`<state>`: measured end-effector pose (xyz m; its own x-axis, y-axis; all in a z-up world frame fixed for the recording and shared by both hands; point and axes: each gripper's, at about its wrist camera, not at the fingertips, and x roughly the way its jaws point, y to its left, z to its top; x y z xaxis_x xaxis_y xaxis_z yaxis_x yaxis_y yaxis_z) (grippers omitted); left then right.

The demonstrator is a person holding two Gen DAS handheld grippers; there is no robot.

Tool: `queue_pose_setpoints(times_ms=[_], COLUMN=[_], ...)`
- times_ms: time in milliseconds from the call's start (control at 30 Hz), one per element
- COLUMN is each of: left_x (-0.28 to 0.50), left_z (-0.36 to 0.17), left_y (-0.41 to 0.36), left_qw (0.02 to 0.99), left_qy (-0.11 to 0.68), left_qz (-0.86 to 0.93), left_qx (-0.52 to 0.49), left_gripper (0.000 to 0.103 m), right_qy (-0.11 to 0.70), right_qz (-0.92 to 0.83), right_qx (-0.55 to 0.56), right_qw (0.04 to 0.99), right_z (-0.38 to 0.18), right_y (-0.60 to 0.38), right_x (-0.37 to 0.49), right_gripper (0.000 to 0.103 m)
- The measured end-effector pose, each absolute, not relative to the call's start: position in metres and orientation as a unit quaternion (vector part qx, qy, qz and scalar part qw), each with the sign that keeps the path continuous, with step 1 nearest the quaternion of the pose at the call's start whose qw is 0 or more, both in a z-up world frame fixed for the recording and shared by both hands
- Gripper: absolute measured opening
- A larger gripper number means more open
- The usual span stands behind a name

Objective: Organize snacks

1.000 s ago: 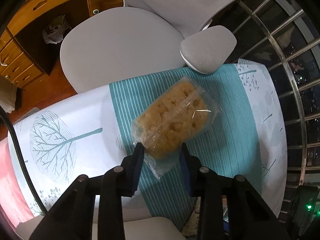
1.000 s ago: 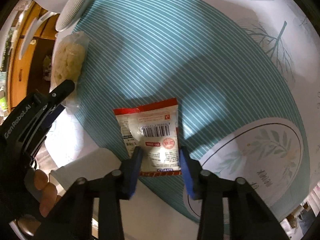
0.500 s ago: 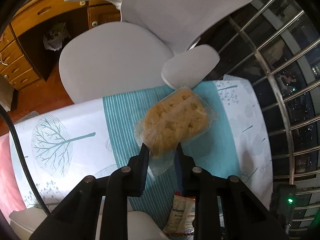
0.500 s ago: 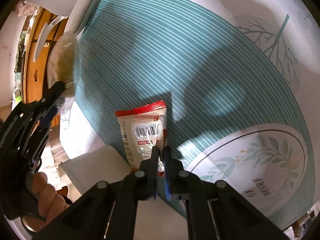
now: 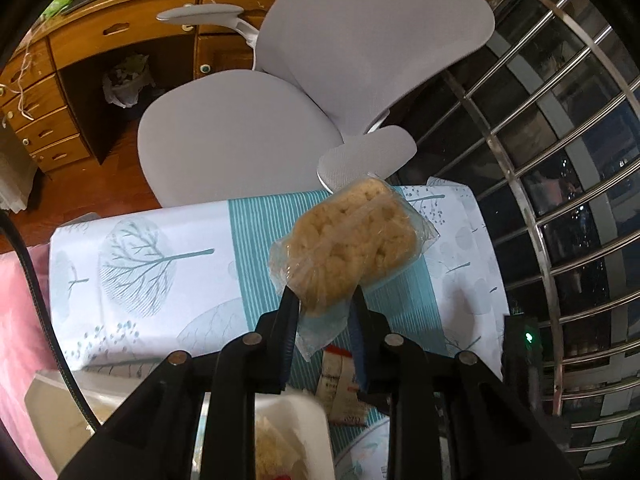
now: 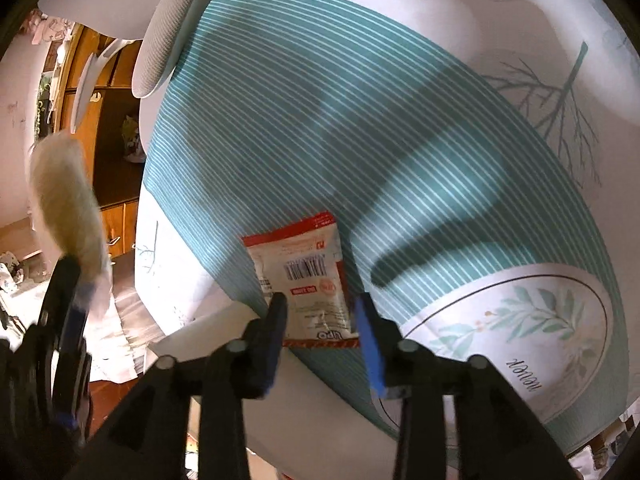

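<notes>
Both tongs are black, with round silver screws on their arms. The left tongs [image 5: 325, 304] and the right tongs [image 6: 321, 308] have blue pads inside their fingers. A black cable [image 5: 38, 300] runs beside the left one.

Wrapped rice cake [image 5: 352, 246] off table, end clamped between left gripper [image 5: 324, 304] fingers, above tablecloth [image 5: 160, 264]. Chair [image 5: 248, 136] behind table. Snack packet [image 6: 308, 276] flat on tablecloth, between spread right gripper [image 6: 320, 312] fingers.

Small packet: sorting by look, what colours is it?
White with red edges, clearest in right wrist view.
</notes>
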<state>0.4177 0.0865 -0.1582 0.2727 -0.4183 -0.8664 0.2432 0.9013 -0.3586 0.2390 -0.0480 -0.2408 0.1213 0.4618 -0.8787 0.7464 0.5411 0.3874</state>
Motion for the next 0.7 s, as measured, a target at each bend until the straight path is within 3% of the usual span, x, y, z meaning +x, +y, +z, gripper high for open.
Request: queue_pose_setpoints(times_ms=[167,467,700], left_x=[0.404,0.376,0.350], left_z=[-0.141,-0.116,-0.100], left_y=[0.108,0.151,0.188], left_qw=[0.801,0.813,0.821], left_qy=[0.556,0.540,0.530], left_qz=[-0.200,-0.177,-0.150], left_qx=[-0.100,-0.131,-0.152], left_gripper=[0.022,0.022,0.022], right_qy=[0.664,0.678,0.698], right_qz=[-0.133,-0.161,-0.181], right_qx=[0.446,0.423,0.370], right_qw=[0.586,0.579,0.586], right_z=[-0.244,-0.246,-0.247], right_y=[-0.042,-0.019,0.003], right_x=[0.249,0.270,0.288], right_gripper=[0.062,0.071,0.071])
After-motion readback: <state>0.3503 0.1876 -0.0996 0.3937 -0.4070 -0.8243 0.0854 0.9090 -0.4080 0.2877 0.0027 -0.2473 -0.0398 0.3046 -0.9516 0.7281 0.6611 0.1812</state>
